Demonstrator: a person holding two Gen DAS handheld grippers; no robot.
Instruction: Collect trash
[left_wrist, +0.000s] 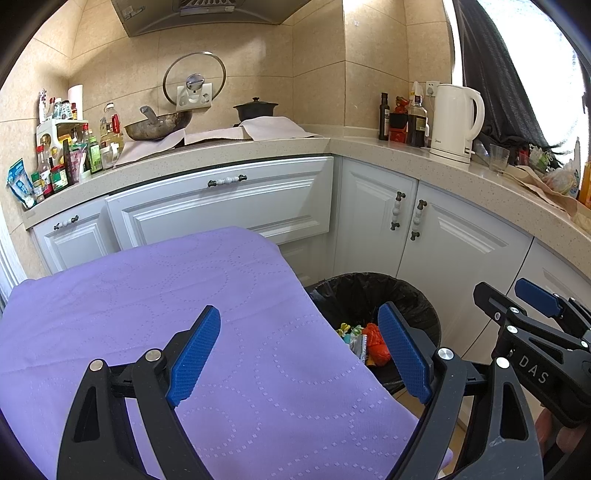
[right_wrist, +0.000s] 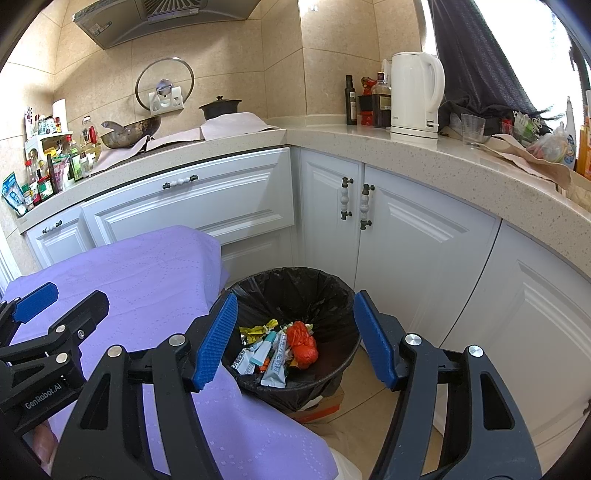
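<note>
The left gripper (left_wrist: 299, 354) has its blue fingers (left_wrist: 194, 354) spread wide with nothing between them, above the table covered with a purple quilted cloth (left_wrist: 147, 295). The right gripper (right_wrist: 295, 339) also has its fingers (right_wrist: 216, 343) apart and empty, over the round bin lined with a black plastic bag (right_wrist: 295, 288). The bin stands on the floor beside the table, near the white cabinet doors (right_wrist: 406, 236). The trash (right_wrist: 280, 347), with tubes, wrappers and an orange crumpled bag, lies inside the bin.
</note>
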